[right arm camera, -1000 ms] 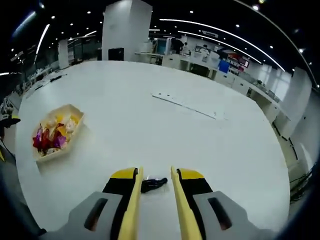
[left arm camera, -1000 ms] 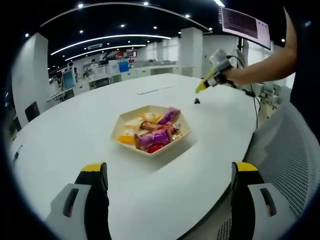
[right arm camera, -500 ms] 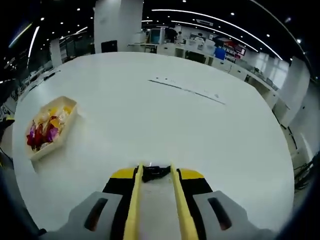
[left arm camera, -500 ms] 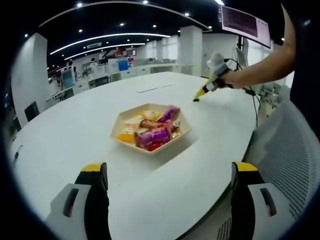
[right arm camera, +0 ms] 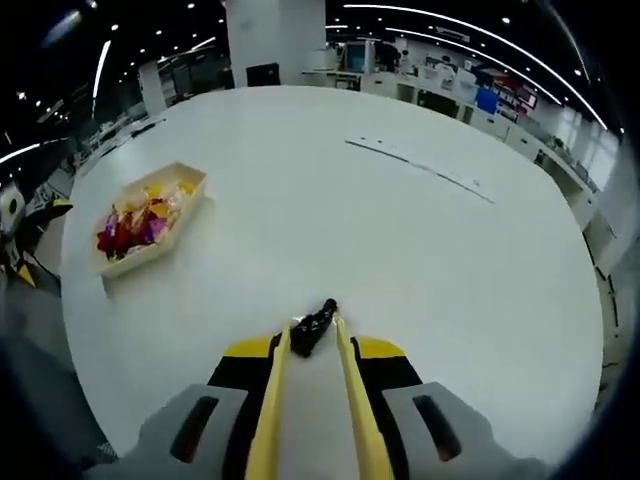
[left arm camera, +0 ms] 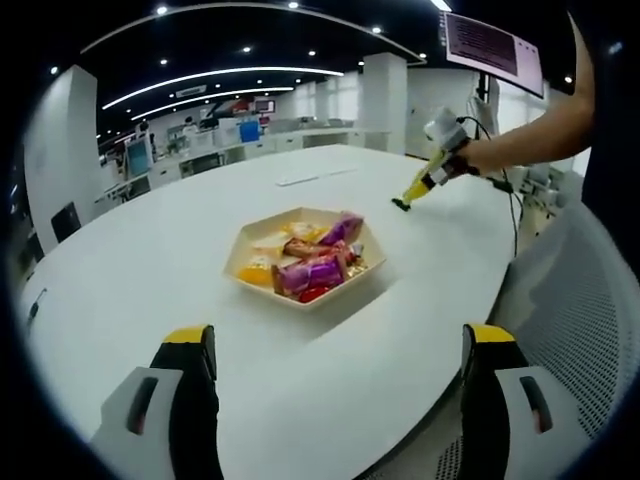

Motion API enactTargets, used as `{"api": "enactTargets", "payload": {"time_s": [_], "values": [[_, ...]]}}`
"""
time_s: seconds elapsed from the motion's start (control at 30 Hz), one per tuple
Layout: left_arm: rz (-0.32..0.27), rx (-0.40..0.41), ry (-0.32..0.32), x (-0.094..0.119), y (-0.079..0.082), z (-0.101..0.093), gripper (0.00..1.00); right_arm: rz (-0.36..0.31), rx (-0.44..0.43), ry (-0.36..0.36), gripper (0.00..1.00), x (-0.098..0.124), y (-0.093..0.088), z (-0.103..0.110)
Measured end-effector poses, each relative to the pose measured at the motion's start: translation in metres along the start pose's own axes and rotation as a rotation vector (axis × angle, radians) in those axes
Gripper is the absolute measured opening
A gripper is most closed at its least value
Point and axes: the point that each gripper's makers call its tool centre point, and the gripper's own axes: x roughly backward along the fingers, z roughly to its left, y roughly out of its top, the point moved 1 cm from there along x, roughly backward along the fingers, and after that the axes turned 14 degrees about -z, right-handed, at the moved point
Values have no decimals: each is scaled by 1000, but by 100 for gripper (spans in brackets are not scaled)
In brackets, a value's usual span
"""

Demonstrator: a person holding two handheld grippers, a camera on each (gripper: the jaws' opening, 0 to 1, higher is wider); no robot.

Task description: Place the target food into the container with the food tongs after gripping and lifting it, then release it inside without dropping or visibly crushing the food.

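I can't read any text, label, brand or number here. In the left gripper view a hanging screen (left arm camera: pixel 492 48) at the upper right of the frame carries rows of pale lettering on a dark ground, but the lines are too small and blurred for me to make out a single word. The snack wrappers (left arm camera: pixel 312 265) in the tray (left arm camera: pixel 240 252) at the middle of that frame show bright purple, red and yellow print, with nothing legible on them. Far back at the upper left, coloured panels (left arm camera: pixel 248 130) stand among the desks; I cannot tell whether they hold writing.
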Motion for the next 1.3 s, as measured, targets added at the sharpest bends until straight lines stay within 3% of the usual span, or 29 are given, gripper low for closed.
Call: {"api": "enactTargets", "payload": {"time_s": [0.2,0.4,0.5,0.67,0.97,1.3], "values": [[-4,0,4,0,1,1,98,-21,-50,5,28,-2,8,10],[0,-6,3,0,0,1,98,12,-188,-90,29,-14,-3,7],[2,-5,3,0,0,0,98,11,-208,-105,28,-14,-3,6],[0,-8,4,0,0,1,97,53,-102,-86,22,-12,-3,6],[-2,-7,7,1,-1,2,97,52,-75,-50,20,-12,3,8],[-29,20,21,1,4,5,99,28,-54,-36,21,2,32,2]]}}
